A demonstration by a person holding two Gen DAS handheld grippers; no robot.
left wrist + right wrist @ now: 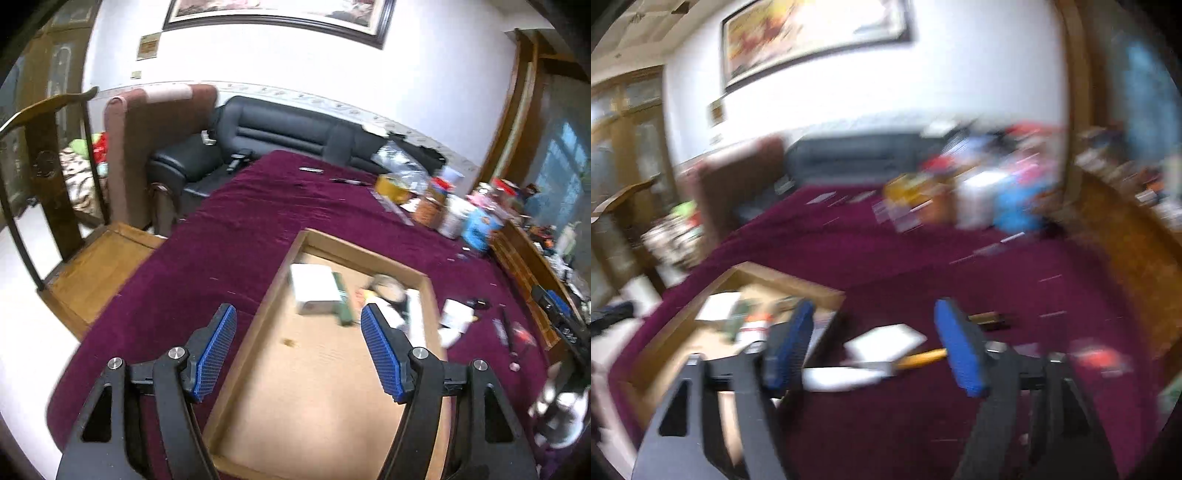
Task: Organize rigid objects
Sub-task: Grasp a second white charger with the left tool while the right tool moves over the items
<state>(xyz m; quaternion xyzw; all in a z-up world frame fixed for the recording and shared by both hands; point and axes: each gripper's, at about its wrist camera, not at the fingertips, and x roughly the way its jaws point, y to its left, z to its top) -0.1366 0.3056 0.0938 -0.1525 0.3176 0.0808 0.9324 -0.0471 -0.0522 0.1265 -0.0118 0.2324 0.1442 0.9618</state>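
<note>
— Where is the tray (pixel 236 362)?
— On the table (pixel 240 221). A box (pixel 314 290) and a few other things lie at its far end.
— And to its right?
— A card (pixel 456 314) and pens (pixel 508 330) on the table. A sofa (pixel 288 133) stands behind.

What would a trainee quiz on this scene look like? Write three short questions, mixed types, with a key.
1. True or false: the left gripper holds a box.
2. The white box lies: A) in the tray B) on the sofa C) on the floor.
3. Fill in: the cloth under the tray is ____ in colour.

Key: 1 false, its jaws stand open and empty; 2 A; 3 maroon.
</note>
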